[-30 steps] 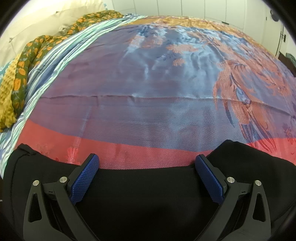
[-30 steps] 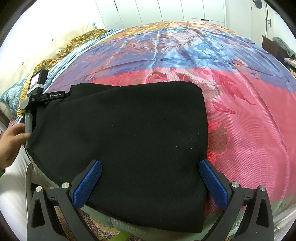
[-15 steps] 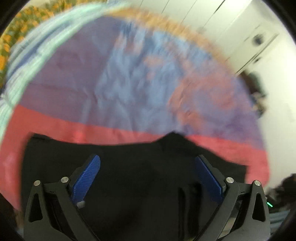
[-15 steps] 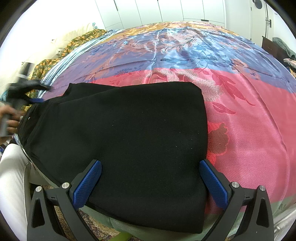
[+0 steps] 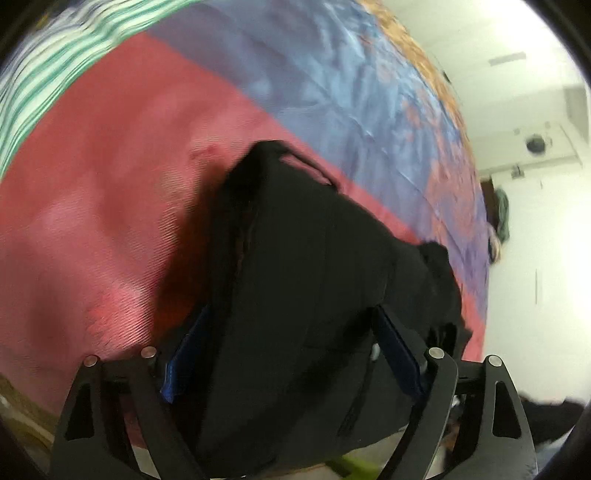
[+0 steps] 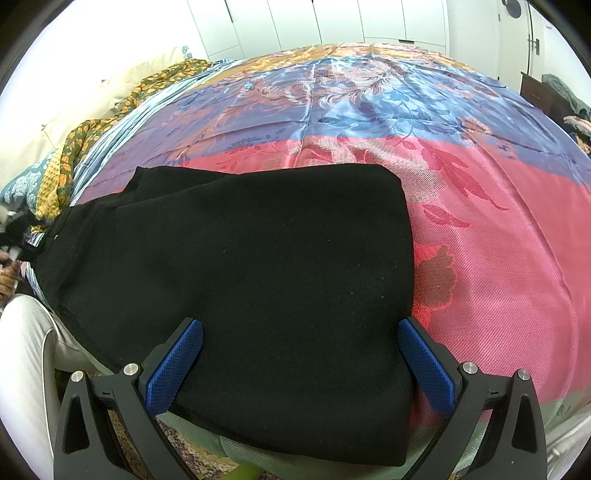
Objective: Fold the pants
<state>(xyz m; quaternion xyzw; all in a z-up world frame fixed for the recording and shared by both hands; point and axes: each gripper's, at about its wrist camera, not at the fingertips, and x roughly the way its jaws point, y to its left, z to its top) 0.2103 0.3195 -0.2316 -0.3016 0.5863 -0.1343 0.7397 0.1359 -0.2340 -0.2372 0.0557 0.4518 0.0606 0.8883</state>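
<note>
The black pants [image 6: 258, 266] lie folded on the bed's satin cover [image 6: 498, 240] near its front edge. My right gripper [image 6: 299, 365] is open, its blue pads on either side of the near right end of the pants, just above the cloth. In the left wrist view, which is blurred and tilted, the pants [image 5: 314, 277] run away from the camera along the pink band. My left gripper [image 5: 291, 350] is open, with the pants' end lying between its fingers and covering part of the left pad [image 5: 183, 363].
The pink, blue and orange cover [image 5: 92, 184] spreads over the whole bed. Pillows and a floral cloth [image 6: 92, 133] lie at the far left. White wardrobes [image 6: 332, 22] stand behind the bed. The person's white trouser leg [image 6: 26, 362] is at the lower left.
My left gripper has swung round and tilted, from facing across the bed to looking along the pants from their left end. The right gripper has stayed still.
</note>
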